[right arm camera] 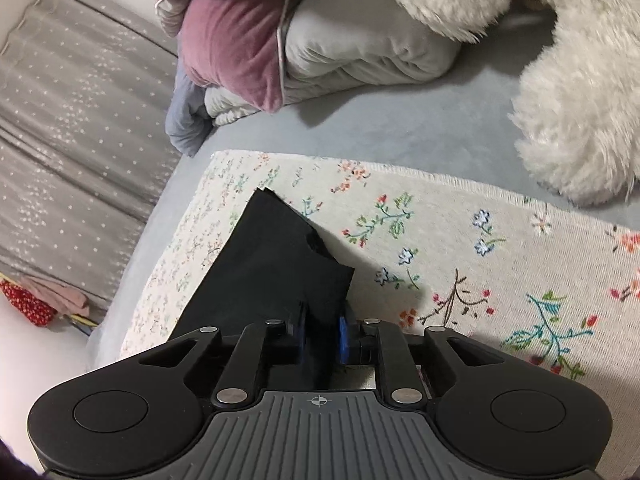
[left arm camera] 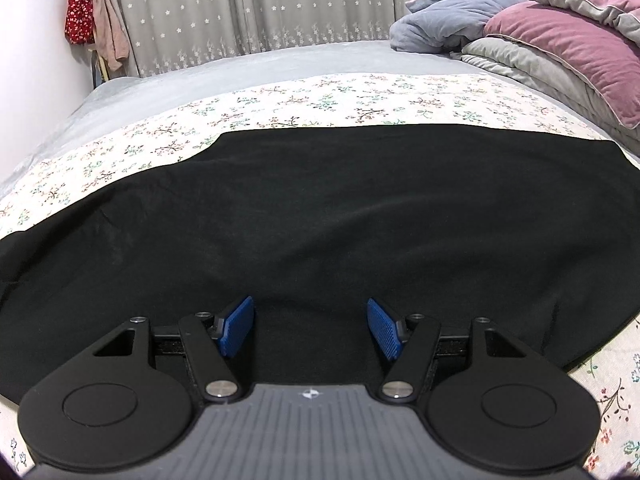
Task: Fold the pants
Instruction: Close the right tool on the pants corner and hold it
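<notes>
Black pants (left arm camera: 304,208) lie spread flat across a floral cloth (left arm camera: 320,100) on the bed. My left gripper (left arm camera: 311,320) is open, its blue pads wide apart, low over the near part of the pants. In the right wrist view, my right gripper (right arm camera: 322,334) is shut on an end of the black pants (right arm camera: 272,264), which rises from the floral cloth (right arm camera: 460,248) into the jaws. The rest of the pants is hidden behind the gripper body there.
Folded grey and pink bedding (left arm camera: 560,40) and a blue blanket (left arm camera: 452,12) pile at the back right. A fluffy white plush (right arm camera: 568,92) lies beyond the cloth. Grey curtains (left arm camera: 240,8) hang behind the bed. Red and pink fabric items (left arm camera: 92,20) hang at the left wall.
</notes>
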The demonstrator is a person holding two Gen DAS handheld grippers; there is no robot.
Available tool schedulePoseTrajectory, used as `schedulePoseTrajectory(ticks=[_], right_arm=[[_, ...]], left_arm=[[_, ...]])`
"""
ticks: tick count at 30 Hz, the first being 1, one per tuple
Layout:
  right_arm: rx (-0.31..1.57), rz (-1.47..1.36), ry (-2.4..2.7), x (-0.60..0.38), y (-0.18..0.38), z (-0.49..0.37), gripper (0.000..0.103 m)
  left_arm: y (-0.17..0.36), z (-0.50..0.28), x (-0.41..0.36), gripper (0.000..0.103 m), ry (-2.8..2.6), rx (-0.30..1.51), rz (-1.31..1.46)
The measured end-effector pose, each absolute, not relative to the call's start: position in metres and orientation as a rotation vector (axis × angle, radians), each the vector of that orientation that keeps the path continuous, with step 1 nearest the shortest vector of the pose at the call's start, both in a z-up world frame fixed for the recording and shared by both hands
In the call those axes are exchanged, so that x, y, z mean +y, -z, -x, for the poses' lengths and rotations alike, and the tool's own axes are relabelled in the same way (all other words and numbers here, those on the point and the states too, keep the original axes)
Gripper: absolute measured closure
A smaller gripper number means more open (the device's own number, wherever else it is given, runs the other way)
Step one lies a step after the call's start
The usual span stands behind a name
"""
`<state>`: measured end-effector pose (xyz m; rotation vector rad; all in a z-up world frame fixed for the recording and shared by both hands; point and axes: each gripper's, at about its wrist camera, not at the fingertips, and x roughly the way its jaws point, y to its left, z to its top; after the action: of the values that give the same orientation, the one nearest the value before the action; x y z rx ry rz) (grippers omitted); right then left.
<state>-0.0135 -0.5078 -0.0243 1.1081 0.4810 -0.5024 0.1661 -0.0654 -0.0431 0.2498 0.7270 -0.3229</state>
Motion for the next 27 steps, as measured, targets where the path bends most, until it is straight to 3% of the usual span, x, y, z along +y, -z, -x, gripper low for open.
schedulePoseTrajectory(ticks=[27], right_arm=[[0.441, -1.167, 0.521, -0.526, 0.034, 0.020, 0.082]], left_arm=[[0.040, -0.161, -0.061, 0.037, 0.355, 0.733, -0.224]])
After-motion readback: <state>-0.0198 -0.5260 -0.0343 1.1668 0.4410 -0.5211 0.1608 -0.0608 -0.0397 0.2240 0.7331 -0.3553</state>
